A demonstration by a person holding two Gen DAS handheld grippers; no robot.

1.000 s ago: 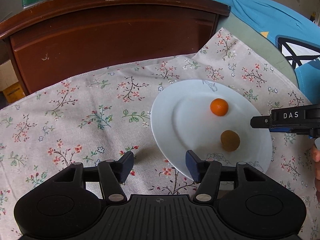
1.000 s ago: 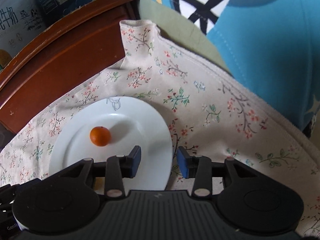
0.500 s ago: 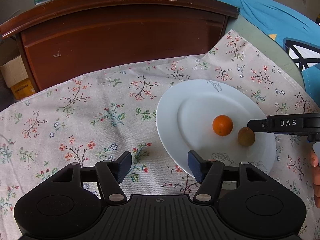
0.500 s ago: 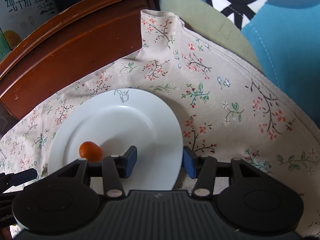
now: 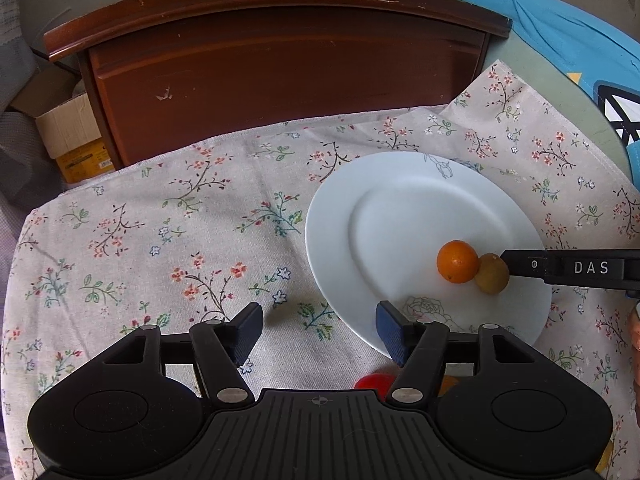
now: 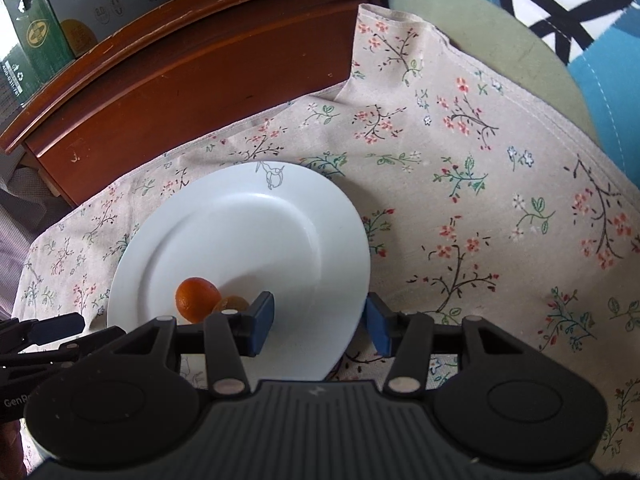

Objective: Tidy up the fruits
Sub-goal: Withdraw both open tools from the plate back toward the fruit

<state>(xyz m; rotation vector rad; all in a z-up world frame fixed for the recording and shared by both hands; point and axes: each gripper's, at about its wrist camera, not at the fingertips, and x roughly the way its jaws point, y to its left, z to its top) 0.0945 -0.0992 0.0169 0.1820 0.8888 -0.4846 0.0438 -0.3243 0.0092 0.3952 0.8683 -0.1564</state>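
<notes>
White plate [image 5: 332, 236] on flowered cloth [image 5: 160, 240], carrying two fruits side by side and touching: an orange [image 5: 457, 261] and a brownish fruit [image 5: 491, 273], both toward the near right part of the plate. Left gripper [image 5: 318, 330] spread wide with nothing between its pads, hovering over cloth and the plate's near left rim. Right gripper [image 6: 318, 322] likewise spread and empty, straddling the plate's near edge; seen from the left wrist as a black finger lying level, tip right against the brownish fruit.

Below the left gripper, half hidden by its body, a red fruit [image 5: 372, 381] and a sliver of something orange [image 5: 448, 384] on the cloth, off the plate. Probably next to be gathered. Lying behind and beneath the left jaws, slightly to their right, so nearer to the left hand but calling for a pull-back first. Round, so no long axis to align with; any closing direction likely fine.
</notes>
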